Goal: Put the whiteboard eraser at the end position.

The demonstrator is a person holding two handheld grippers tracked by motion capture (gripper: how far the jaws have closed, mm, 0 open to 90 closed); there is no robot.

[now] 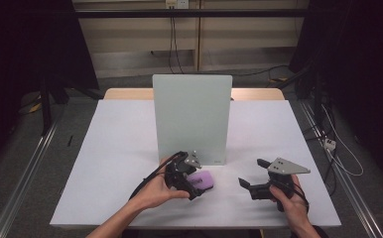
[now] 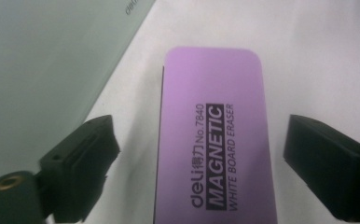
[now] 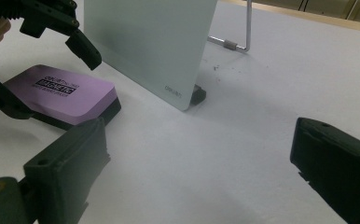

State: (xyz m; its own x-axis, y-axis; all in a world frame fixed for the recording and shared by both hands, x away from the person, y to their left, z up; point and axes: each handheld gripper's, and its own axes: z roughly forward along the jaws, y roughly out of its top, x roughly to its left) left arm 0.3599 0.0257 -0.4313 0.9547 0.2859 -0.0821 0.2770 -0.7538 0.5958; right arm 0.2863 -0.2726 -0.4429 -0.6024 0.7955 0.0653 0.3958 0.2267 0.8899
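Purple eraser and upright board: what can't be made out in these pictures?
- Purple eraser: its near end is cut off by the bottom edge of the left gripper view; in the high view the left gripper covers part of it.
- Eraser's small print: blurred in the right gripper view.
- Upright board: its corner logo is too small to read; its rear stand is mostly hidden behind it.
- Right gripper: empty, jaws apart.

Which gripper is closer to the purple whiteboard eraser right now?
Left. The left gripper sits right at the purple rectangular whiteboard eraser, open jaws on either side of it without touching. The right gripper is off to its right, also open, over bare table.
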